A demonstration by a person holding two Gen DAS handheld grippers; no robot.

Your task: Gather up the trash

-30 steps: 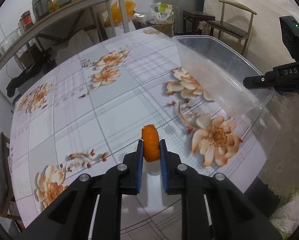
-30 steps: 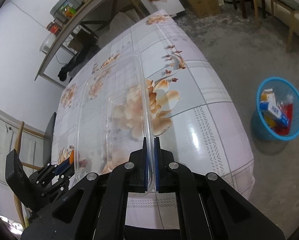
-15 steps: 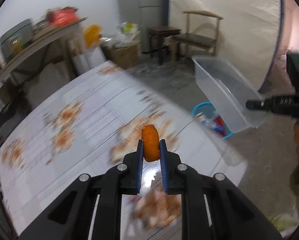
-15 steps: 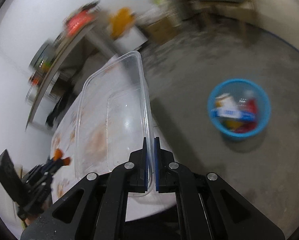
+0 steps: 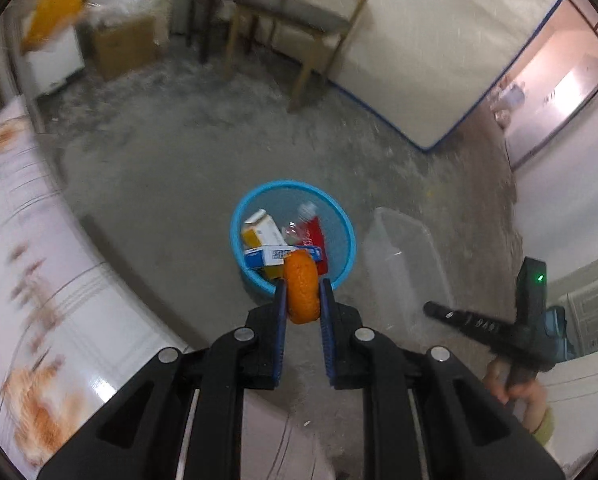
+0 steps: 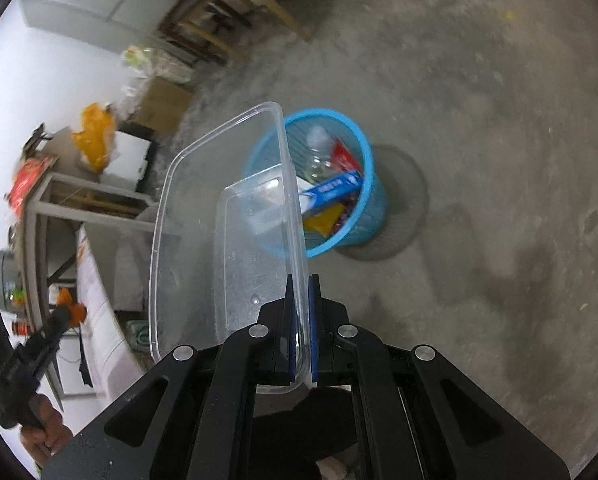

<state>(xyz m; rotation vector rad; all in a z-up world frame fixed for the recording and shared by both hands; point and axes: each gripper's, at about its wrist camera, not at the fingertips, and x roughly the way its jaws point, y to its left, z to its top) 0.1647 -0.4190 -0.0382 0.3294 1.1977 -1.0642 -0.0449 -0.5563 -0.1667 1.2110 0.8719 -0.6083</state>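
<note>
1. Looking along our left gripper (image 5: 302, 292), we see its blue-padded fingers (image 5: 279, 308) standing a little apart and pressed on a curled piece of orange peel (image 5: 301, 291), which sticks out past the fingertips.
2. Just beyond those tips, on the grey concrete floor (image 5: 171, 168), stands a round blue mesh wastebasket (image 5: 341, 220) holding a white and yellow carton (image 5: 261, 227), a blue and white box (image 5: 265, 257), a red wrapper (image 5: 314, 232) and a clear bottle.
3. To the right of the fingers our right gripper (image 5: 435, 309) shows as a dark blurred bar, with a clear rectangular plastic tub (image 5: 407, 268) at its tip beside the wastebasket.
4. To the left of the fingers runs the edge of a table with a floral cloth (image 5: 31, 264); a wooden chair (image 5: 299, 16) stands far ahead.
5. From the right wrist view, our right gripper (image 6: 302, 284) is nearly closed, its two pads nipping the thin long rim of the clear tub (image 6: 219, 216), which stands on edge and reaches forward from the fingertips.
6. Past the far end of the tub, slightly right of the fingers, sits the blue wastebasket (image 6: 373, 196), partly seen through the plastic.
7. Far to the left of the fingers our left gripper (image 6: 65, 314) holds the orange peel (image 6: 75, 312) near the table edge (image 6: 99, 320).
</note>
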